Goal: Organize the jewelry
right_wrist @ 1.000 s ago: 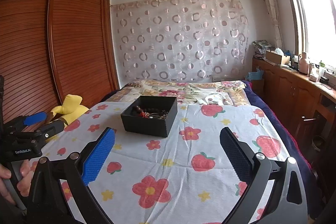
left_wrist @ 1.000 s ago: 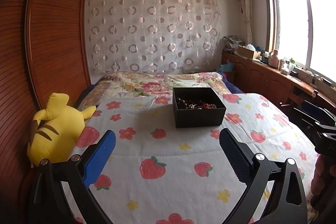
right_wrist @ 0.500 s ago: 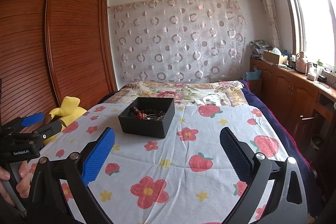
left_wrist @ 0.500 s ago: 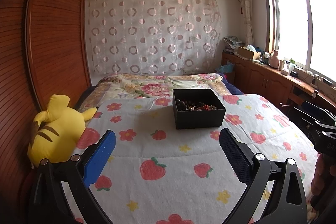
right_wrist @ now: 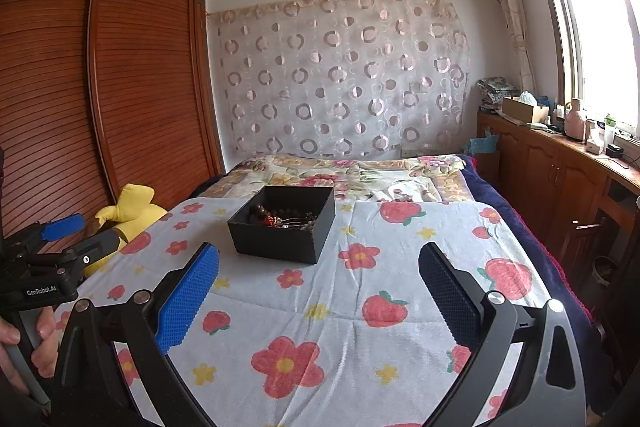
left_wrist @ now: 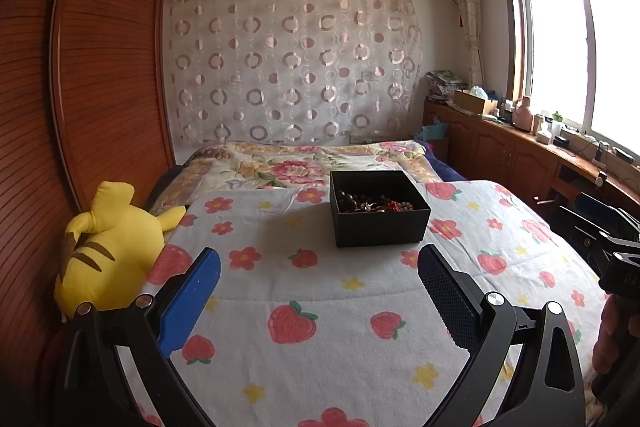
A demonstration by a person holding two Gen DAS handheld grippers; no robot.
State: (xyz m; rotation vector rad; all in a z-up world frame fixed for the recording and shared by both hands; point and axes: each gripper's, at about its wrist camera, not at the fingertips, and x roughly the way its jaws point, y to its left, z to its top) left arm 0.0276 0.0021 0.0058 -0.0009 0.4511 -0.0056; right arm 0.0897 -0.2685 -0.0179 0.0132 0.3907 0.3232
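Note:
A black open box [left_wrist: 378, 213] sits on the strawberry-print bedspread [left_wrist: 320, 307], holding a tangle of dark and red bead jewelry [left_wrist: 376, 203]. The box also shows in the right wrist view [right_wrist: 282, 229], with the beads [right_wrist: 280, 217] inside. My left gripper [left_wrist: 319, 291] is open and empty, held above the bed well short of the box. My right gripper [right_wrist: 319, 291] is open and empty too, to the right of the box and nearer to me. Each gripper shows at the edge of the other's view.
A yellow plush toy [left_wrist: 108, 247] lies at the bed's left edge against a wooden wardrobe [left_wrist: 100, 75]. A floral quilt [left_wrist: 304, 163] lies behind the box. Wooden cabinets [right_wrist: 560, 171] with clutter run under the window on the right.
Both views have shifted slightly; the box appears a little lower and farther left in the right wrist view. Both grippers stay open and empty.

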